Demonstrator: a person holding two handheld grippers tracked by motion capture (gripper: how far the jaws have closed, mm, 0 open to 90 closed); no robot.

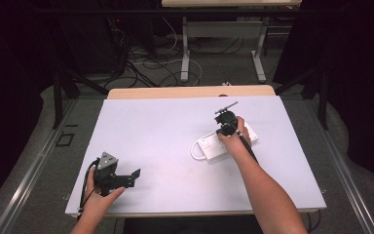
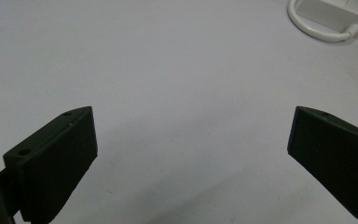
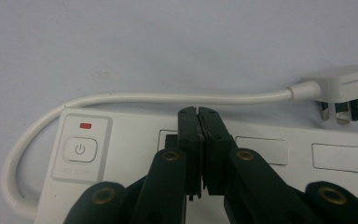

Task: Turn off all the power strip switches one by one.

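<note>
A white power strip (image 1: pixel 208 149) lies flat right of the table's middle, its white cable (image 3: pixel 168 97) looping round to a white plug (image 3: pixel 342 88) that rests on the table beside it. My right gripper (image 3: pixel 199 112) points down over the strip (image 3: pixel 279 154), jaws shut tip to tip with nothing seen between them, just right of the power button (image 3: pixel 80 150) and its red light (image 3: pixel 86 125). In the high view the right gripper (image 1: pixel 225 127) sits over the strip. My left gripper (image 1: pixel 132 179) rests near the front left, jaws wide open (image 2: pixel 191 154) over bare table.
The white table top (image 1: pixel 165 126) has a wooden strip along its far edge. Beyond it are floor cables (image 1: pixel 146 63) and another table's legs (image 1: pixel 185 53). Dark curtains stand at both sides. The strip's cable loop (image 2: pixel 317 32) lies far ahead of the left gripper.
</note>
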